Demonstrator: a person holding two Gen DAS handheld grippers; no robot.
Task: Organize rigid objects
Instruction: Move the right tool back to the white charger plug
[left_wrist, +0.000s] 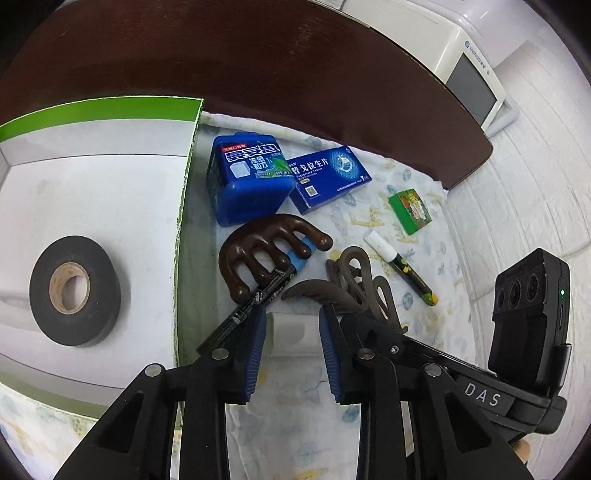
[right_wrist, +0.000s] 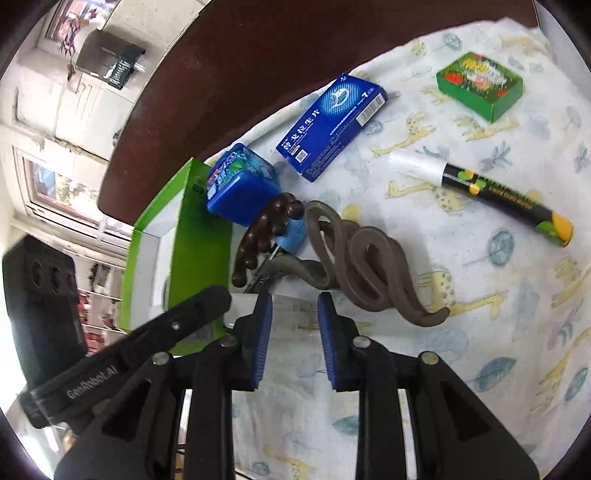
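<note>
1. white and flat, a small box (left_wrist: 291, 328) lies on the printed cloth (left_wrist: 424, 206) between the blue pads of my left gripper (left_wrist: 292, 326); the pads stand a little apart, and i cannot tell whether they press its sides.
2. in the right wrist view the same white box (right_wrist: 293, 314) sits at the tips of my right gripper (right_wrist: 294, 312), whose pads also stand narrowly apart; i cannot tell if they touch it.
3. both grippers point down at that one spot, the left gripper's black arm crossing the lower left of the right wrist view.
4. just past my left fingertips a grey hair claw (left_wrist: 354, 284) lies on the cloth, its curved prongs touching the right finger.
5. a brown wooden comb massager (left_wrist: 266, 254) lies just beyond the left finger, resting over a black stick with a blue cap (left_wrist: 273, 284).
6. further on stand a blue plastic tub (left_wrist: 247, 181) and a flat blue medicine box (left_wrist: 328, 177), touching each other.
7. to the right, well apart from my grippers, lie a black marker with a white cap (left_wrist: 402, 269) and a small green box (left_wrist: 410, 210).
8. left of it all, the green-edged white carton (left_wrist: 188, 184) holds a roll of black tape (left_wrist: 74, 291) on its floor.
</note>
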